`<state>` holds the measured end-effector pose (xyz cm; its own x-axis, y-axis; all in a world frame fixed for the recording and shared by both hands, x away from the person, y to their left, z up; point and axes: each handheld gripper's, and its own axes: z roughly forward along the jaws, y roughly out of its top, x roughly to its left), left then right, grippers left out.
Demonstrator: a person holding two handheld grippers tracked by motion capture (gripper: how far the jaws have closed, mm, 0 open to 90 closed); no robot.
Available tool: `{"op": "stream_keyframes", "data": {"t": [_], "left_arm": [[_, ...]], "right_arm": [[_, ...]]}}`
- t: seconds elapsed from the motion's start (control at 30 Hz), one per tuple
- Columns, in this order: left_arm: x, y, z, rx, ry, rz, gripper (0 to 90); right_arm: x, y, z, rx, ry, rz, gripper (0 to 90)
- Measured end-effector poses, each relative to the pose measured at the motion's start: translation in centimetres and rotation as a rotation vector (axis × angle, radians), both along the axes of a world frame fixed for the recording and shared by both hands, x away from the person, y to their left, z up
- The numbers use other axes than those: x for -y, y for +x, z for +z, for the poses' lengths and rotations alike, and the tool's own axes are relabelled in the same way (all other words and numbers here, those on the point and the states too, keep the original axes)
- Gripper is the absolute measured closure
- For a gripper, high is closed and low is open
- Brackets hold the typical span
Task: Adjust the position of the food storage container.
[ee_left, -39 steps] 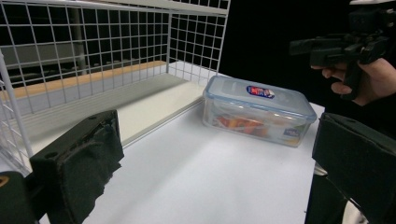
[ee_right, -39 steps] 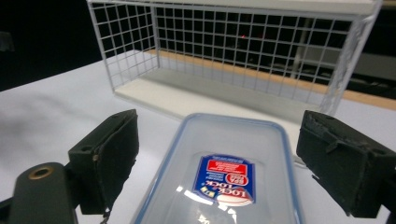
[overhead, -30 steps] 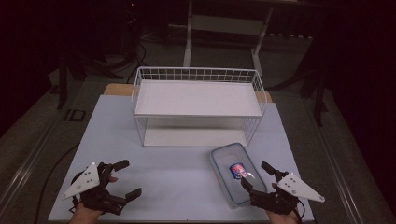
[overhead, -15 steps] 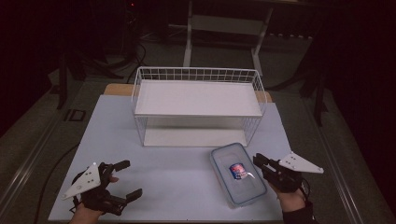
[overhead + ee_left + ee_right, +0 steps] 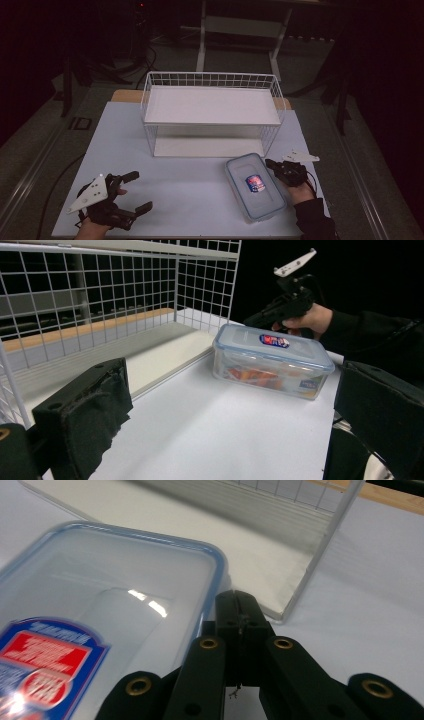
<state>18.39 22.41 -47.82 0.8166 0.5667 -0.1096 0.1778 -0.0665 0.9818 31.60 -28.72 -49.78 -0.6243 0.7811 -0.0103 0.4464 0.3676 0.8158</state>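
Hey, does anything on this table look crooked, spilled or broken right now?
Only a small thing: the lidded food box lies at a slant to the wire rack and the table edges. Its lid is on and nothing has spilled. No damage is visible. The right gripper, jaws shut, sits at its far right corner.

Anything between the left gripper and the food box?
Nothing visible. The left gripper sits open at the table's near left, the box to its right near the right gripper, with bare white tabletop between them. The wire rack stands farther back, off that line.
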Motion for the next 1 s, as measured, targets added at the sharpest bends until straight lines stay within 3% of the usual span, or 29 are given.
{"op": "stream_keyframes", "data": {"t": [0.2,1.0], "left_arm": [[0.0,0.1,0.0,-0.004,0.001,-0.005,1.1],[0.2,0.0,-0.2,-0.004,0.026,-0.014,1.1]], "right_arm": [[-0.4,1.1,-0.2,-0.019,-0.010,0.008,90.0],[-3.6,1.9,0.1,-0.033,-0.004,0.117,90.0]]}}
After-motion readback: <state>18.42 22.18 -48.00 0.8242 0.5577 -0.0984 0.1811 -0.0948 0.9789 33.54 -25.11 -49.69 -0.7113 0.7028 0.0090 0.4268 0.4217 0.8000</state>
